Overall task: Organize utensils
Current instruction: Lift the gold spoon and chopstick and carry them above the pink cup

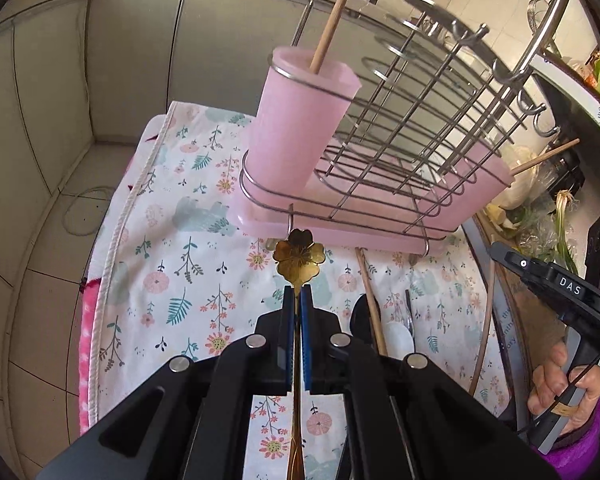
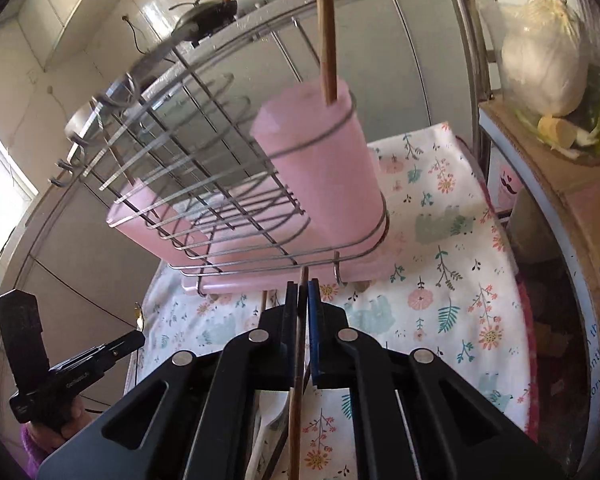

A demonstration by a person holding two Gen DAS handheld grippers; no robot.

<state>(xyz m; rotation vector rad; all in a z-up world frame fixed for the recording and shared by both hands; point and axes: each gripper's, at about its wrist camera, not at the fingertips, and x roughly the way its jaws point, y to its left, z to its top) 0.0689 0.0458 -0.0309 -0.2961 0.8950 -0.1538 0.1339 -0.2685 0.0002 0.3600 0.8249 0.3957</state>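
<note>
Step in hand: two utensils are held clear of the cloth, ready – as judged – to be dropped into the pink cup point(image 1: 300, 120)
Left gripper point(image 1: 299, 296): pressed together on the stem of the gold flower-ended spoon point(image 1: 299, 254), whose flower tip is seen just in front of the cup's base
Right gripper point(image 2: 302, 294): pinched on a wooden chopstick point(image 2: 297, 380), its tip pointing toward the foot of the cup
How to do it well: each utensil is best raised above the cup's rim, tilted upright and let go only once its lower end is inside – one hand at a time, so the two are not crossed
Risk: the wire loop around the cup's mouth may be struck, and the thin chopstick may be twisted in the grip
Pink cup: held by the wire rack point(image 1: 440, 132) at its end; one wooden stick point(image 1: 336, 16) is already stood in it, leaning out over the rim
Pink tray point(image 1: 380, 216): set beneath the cup and rack; its contents cannot be told
Left on the floral cloth point(image 1: 172, 280): nearer the camera than the cup, a chopstick point(image 1: 370, 304), a white spoon point(image 1: 398, 336) and a dark utensil are still to be sorted
</note>
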